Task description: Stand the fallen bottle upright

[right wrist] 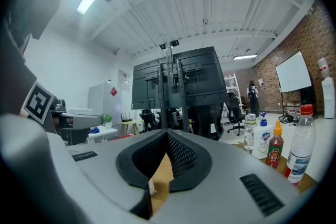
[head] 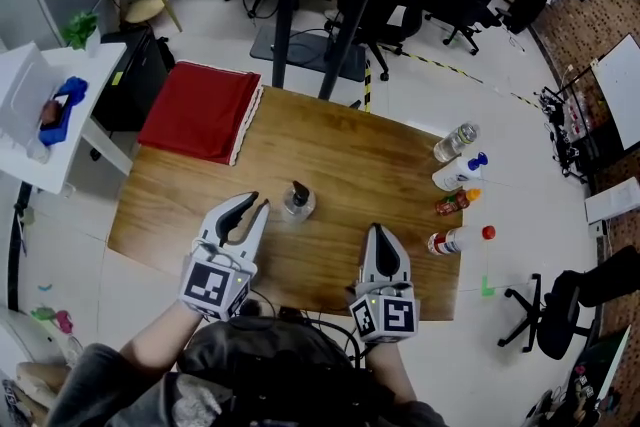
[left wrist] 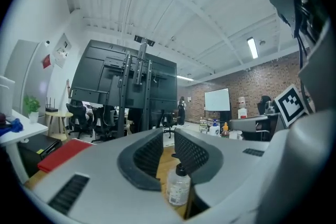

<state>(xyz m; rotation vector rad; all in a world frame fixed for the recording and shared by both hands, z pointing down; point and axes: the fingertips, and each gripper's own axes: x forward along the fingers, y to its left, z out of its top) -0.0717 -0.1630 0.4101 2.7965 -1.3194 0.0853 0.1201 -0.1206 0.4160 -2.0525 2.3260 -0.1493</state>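
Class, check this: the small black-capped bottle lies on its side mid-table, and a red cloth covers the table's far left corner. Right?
Not quite. The black-capped bottle stands upright, cap up, as the left gripper view shows. The red cloth does cover the table's far left corner.

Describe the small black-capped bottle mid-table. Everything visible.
The bottle is small and clear, plastic by the look, with a black pump-style top and a pale label on its body. It looks mostly empty, though that is hard to tell. It stands upright near the middle of the wooden table, resting on its base. Only the table touches it. The left gripper is close beside it but apart.
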